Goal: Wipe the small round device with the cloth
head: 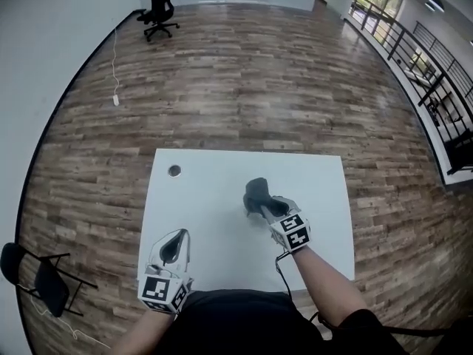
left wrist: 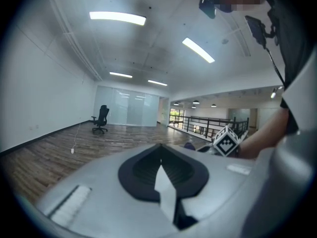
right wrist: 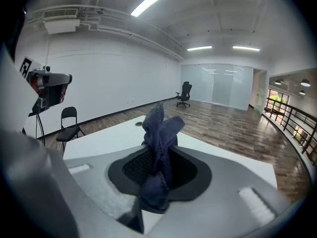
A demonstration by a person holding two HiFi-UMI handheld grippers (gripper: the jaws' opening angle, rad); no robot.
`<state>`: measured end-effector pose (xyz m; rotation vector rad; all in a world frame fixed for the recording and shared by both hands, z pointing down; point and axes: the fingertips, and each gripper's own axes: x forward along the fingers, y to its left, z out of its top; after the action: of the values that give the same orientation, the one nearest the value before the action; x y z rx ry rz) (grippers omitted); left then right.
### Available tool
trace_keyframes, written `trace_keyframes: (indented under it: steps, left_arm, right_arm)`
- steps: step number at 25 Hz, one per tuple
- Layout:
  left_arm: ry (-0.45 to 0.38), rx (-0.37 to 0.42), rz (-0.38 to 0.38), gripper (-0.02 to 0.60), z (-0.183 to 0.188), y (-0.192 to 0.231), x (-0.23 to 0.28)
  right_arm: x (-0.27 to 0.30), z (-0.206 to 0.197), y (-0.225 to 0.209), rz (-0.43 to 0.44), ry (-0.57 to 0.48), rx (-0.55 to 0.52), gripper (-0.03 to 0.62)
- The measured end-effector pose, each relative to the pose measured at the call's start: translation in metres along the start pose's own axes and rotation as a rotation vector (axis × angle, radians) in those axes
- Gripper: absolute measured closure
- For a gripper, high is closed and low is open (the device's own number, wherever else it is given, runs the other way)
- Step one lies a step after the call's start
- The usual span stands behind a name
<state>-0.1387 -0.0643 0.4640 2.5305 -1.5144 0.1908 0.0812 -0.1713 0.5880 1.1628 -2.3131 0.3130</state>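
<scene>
From the head view, a white table (head: 222,231) stands on a wood floor (head: 244,80). The small round device (head: 174,171) lies flat near the far left corner of the table, with nothing touching it. It is round, so it has no long side to point with. The right gripper (head: 263,207) is over the middle of the table, a bit nearer the right edge. Its jaws are squeezed on a dark cloth (head: 256,191). The cloth is bunched up and sticks out past the jaw tips, with its long way going toward the far edge and a little to the left. The cloth is well apart from the device. The left gripper (head: 177,237) is by the near left corner, pointing at the far edge. In the left gripper view, the left gripper (left wrist: 159,151) has its dark pads pressed together with nothing between them, and the right gripper's marker cube (left wrist: 225,141) shows off to the right. In the right gripper view, the right gripper (right wrist: 158,155) pinches the cloth (right wrist: 159,130), which stands up tall from between the jaws. The device (right wrist: 139,124) peeks out just left of the cloth, far off on the table (right wrist: 104,137)
</scene>
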Motion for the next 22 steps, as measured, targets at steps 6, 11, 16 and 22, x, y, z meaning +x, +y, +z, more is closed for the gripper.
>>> trace_keyframes:
  steps: [6, 11, 16, 22]
  left_arm:
    - [0.033, -0.024, 0.008, 0.578, -0.009, 0.012, -0.002]
    - [0.051, -0.036, -0.004, 0.578, -0.01, 0.017, 0.001]
    - [0.054, -0.035, -0.02, 0.578, -0.011, 0.022, 0.004]
    - [0.051, -0.027, -0.025, 0.578, -0.008, 0.031, 0.006]
  right_arm:
    - [0.026, -0.02, 0.01, 0.033, 0.108, -0.007, 0.505]
    - [0.028, -0.051, 0.004, 0.014, 0.193, 0.05, 0.505]
    - [0.026, -0.063, -0.001, -0.005, 0.227, 0.079, 0.505]
    - [0.031, -0.084, -0.009, -0.023, 0.269, 0.148, 0.505]
